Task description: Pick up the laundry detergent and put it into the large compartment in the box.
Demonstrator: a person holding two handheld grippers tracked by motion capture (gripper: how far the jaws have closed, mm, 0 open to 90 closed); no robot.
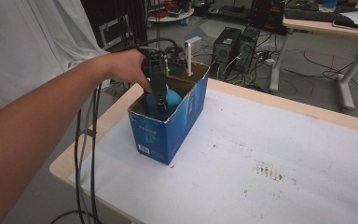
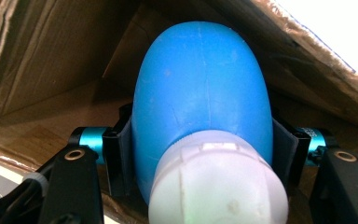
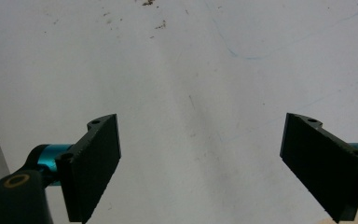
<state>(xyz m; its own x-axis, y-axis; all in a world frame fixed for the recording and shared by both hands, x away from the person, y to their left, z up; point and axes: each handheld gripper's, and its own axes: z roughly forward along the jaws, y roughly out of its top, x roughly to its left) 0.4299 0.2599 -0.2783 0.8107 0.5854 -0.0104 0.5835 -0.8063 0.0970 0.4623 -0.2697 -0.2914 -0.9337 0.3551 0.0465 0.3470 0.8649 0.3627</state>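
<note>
An open blue cardboard box [image 1: 168,135] stands near the table's far left corner. My left gripper [image 1: 159,101] reaches down into it, held by a hand coming from the left. In the left gripper view the gripper [image 2: 203,140] is shut on a blue rounded bottle [image 2: 200,84] with a white cap [image 2: 216,186]; both black pads press its sides, and brown box walls [image 2: 51,60] surround it. The bottle's blue top [image 1: 171,98] shows above the box rim. My right gripper [image 3: 200,158] hovers open over the white sheet [image 3: 191,70], nothing between its jaws.
A white sheet [image 1: 261,140] with brown specks [image 1: 268,170] covers the table. Black cables [image 1: 86,154] hang over the left edge. A white upright piece [image 1: 191,56] stands behind the box. Computer towers [image 1: 235,44] and a desk [image 1: 326,28] stand farther back on the floor.
</note>
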